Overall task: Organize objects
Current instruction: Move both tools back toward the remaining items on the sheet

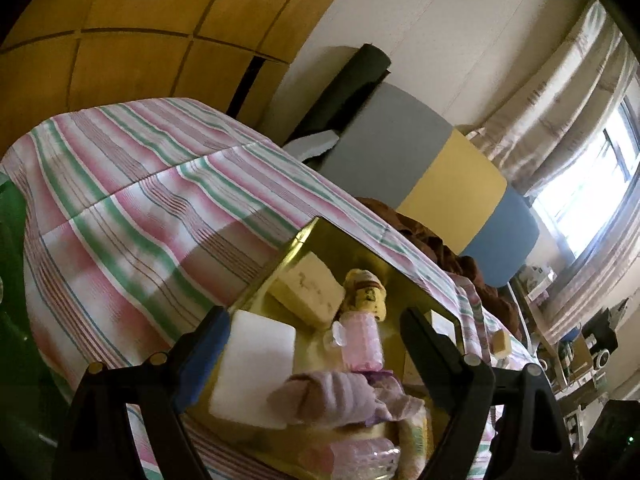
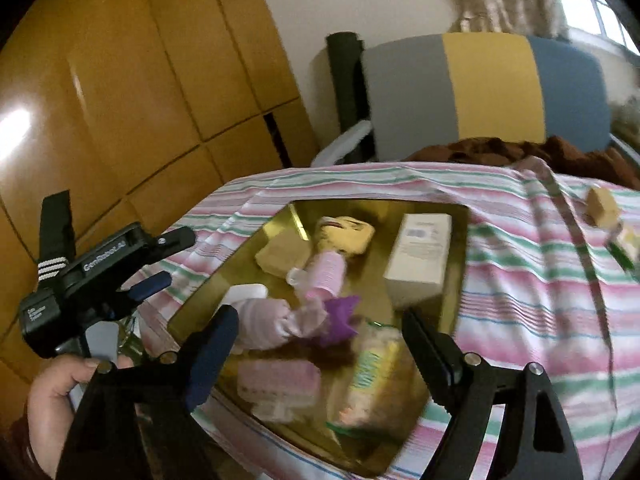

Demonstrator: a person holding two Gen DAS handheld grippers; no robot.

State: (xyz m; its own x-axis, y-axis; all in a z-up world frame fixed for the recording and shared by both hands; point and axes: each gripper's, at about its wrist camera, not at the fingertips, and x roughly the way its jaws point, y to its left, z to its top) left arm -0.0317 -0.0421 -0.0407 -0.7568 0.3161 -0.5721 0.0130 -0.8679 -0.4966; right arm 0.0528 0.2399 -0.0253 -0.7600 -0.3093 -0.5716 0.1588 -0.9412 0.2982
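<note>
A gold tray (image 2: 458,280) (image 1: 340,232) lies on the striped cloth and holds several items: a white box (image 2: 420,252), a tan block (image 2: 282,256) (image 1: 308,288), a pink ridged bottle (image 2: 326,274) (image 1: 360,338), a white pad (image 1: 256,364), a pink wrapped bundle (image 2: 268,320) (image 1: 328,396) with purple cloth (image 2: 340,316), and a yellow-green packet (image 2: 368,376). My left gripper (image 1: 312,348) is open above the tray's near end; it also shows at left in the right wrist view (image 2: 160,260). My right gripper (image 2: 320,344) is open over the tray, empty.
The striped cloth (image 2: 540,300) covers the table. A small tan box (image 2: 600,204) and a yellowish item (image 2: 628,240) lie on it at right. A grey, yellow and blue chair back (image 2: 480,88) stands behind, wooden cabinets (image 2: 120,80) at left.
</note>
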